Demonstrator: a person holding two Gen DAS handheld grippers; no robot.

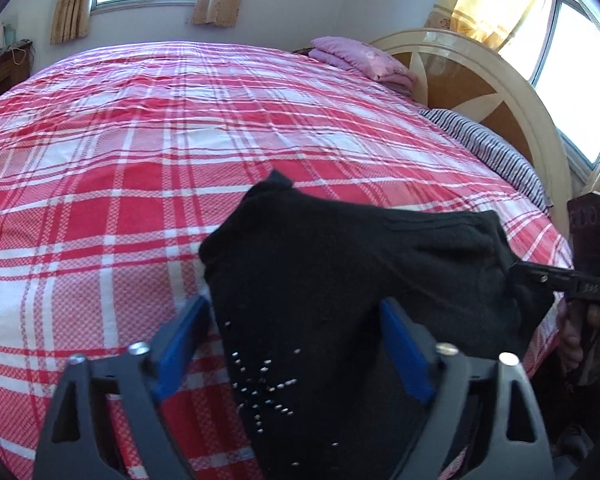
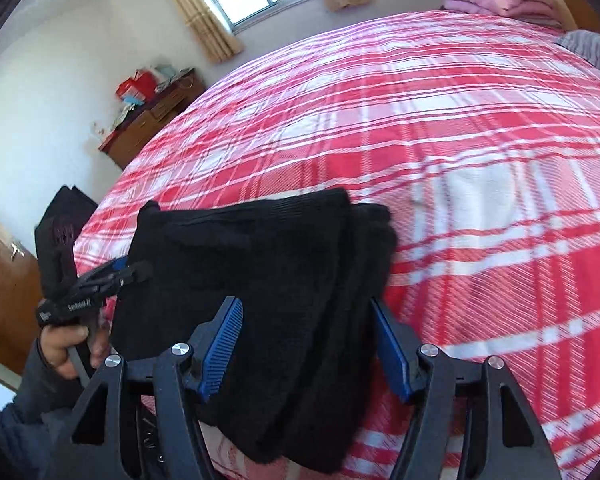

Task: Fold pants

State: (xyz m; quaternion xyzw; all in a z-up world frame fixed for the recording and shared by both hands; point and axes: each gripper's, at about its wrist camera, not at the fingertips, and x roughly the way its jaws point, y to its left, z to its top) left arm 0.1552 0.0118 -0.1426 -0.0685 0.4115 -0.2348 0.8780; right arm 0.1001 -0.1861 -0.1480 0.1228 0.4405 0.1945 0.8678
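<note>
Nearest the lens, left gripper [image 1: 294,308] with blue pads spread wide, jaws open, black pants [image 1: 340,248] bunched loosely between them, unpinched. Silver studs [image 1: 264,384] scattered on the cloth close to the pads. Right gripper [image 2: 304,312] likewise parted, jaws open, straddling the folded stack of the same garment. Pants lying on the red plaid bedspread [image 1: 140,140], at its near edge. Folded pink quilt [image 1: 360,58] at the bedspread's far corner, striped pillow [image 1: 488,144] along its headboard [image 1: 480,92] side, wooden dresser [image 2: 152,116] beyond its far edge.
</note>
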